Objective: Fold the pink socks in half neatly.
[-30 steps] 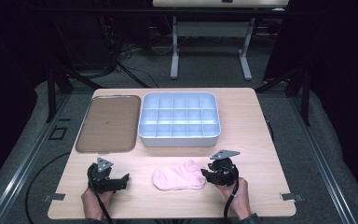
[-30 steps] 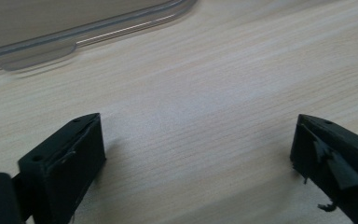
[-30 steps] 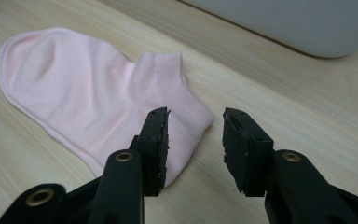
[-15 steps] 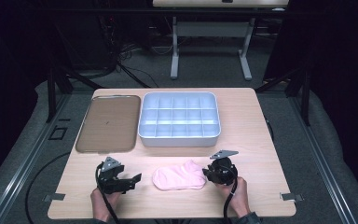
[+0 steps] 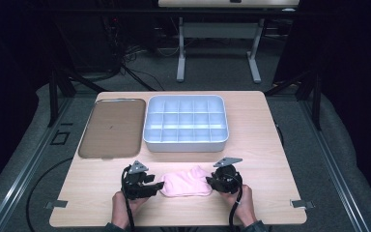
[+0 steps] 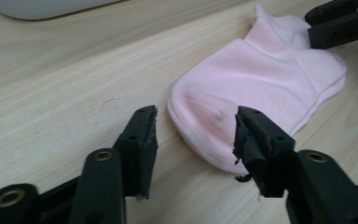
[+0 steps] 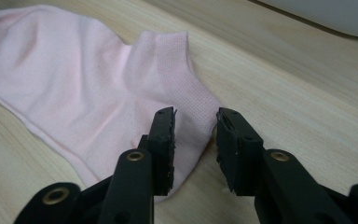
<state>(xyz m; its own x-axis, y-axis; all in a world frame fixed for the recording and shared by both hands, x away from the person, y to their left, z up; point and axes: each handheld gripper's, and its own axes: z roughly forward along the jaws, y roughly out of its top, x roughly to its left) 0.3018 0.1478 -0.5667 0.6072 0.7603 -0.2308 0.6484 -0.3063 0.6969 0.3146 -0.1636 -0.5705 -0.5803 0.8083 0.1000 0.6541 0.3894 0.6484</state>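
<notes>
I have a pink sock [image 5: 186, 181] lying flat on the near part of the wooden table [image 5: 265, 125], between my two grippers. My left gripper [image 5: 150, 186] sits at the sock's toe end; in the left gripper view its jaws have just been closing, and they now stand partly apart with the rounded toe [image 6: 200, 116] between them, the pads not pressing on the fabric as far as I can see. One jaw rests on bare wood beside the sock, the other at the toe's edge. My right gripper [image 5: 212, 182] is at the opposite end, over the ribbed cuff [image 7: 186, 93]; in the right gripper view the jaws are narrowed to a small gap with the cuff's edge lying in it, but I cannot tell whether the pads actually bite the cloth or only hover over it. In the left gripper view I also see the right gripper's black jaws at the far corner of the sock. Farther up the table, well apart from the sock, stands a pale divided organizer tray [image 5: 224, 140] with its compartments showing bare, and just beside it on the left lies a brown flat tray [image 5: 111, 128].
</notes>
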